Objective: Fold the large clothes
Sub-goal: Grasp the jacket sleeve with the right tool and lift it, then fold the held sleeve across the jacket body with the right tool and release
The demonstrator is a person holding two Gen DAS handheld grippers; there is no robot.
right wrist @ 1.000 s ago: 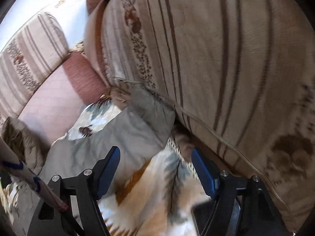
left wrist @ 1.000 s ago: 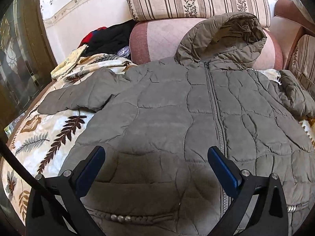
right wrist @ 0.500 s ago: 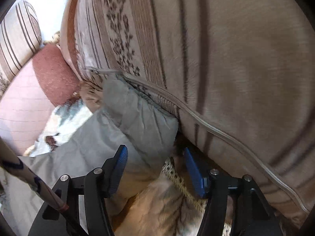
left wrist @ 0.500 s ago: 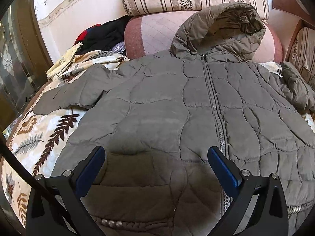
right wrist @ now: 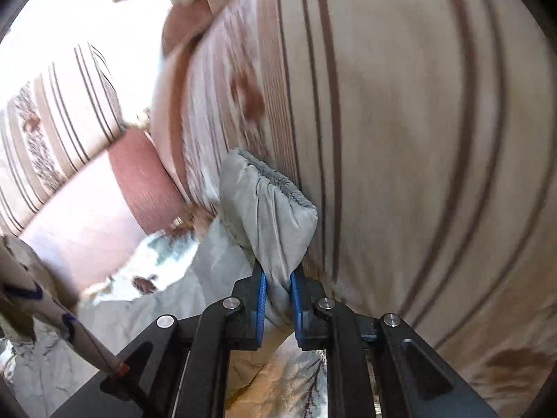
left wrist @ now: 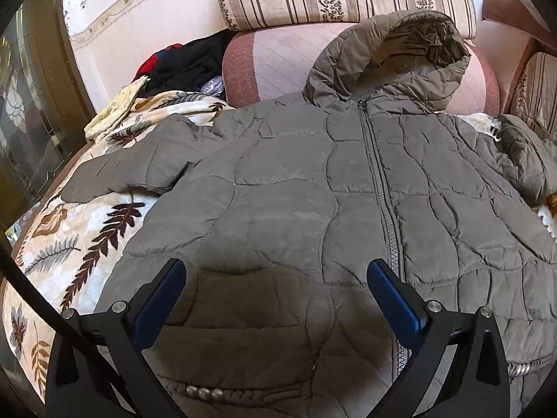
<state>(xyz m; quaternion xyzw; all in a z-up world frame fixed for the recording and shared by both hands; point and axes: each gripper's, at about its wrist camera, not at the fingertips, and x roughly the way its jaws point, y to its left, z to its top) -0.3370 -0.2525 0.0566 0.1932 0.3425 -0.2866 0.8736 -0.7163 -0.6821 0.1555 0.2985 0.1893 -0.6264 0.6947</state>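
- A grey-olive quilted puffer jacket (left wrist: 313, 209) is lying front-up and zipped on a leaf-patterned blanket (left wrist: 69, 244), its hood (left wrist: 390, 55) leaning against a pink bolster (left wrist: 278, 59).
- Its elasticated sleeve cuff (right wrist: 271, 202) is pressing against a striped cushion (right wrist: 417, 139).
- The right gripper (right wrist: 278, 299) is pinching that sleeve, jaws clenched on the puffy fabric.
- The left gripper (left wrist: 276, 292) is hovering over the jacket's hem, jaws spread wide, grasping nothing.
- Dark clothes (left wrist: 188, 66) are lying heaped beside the bolster.
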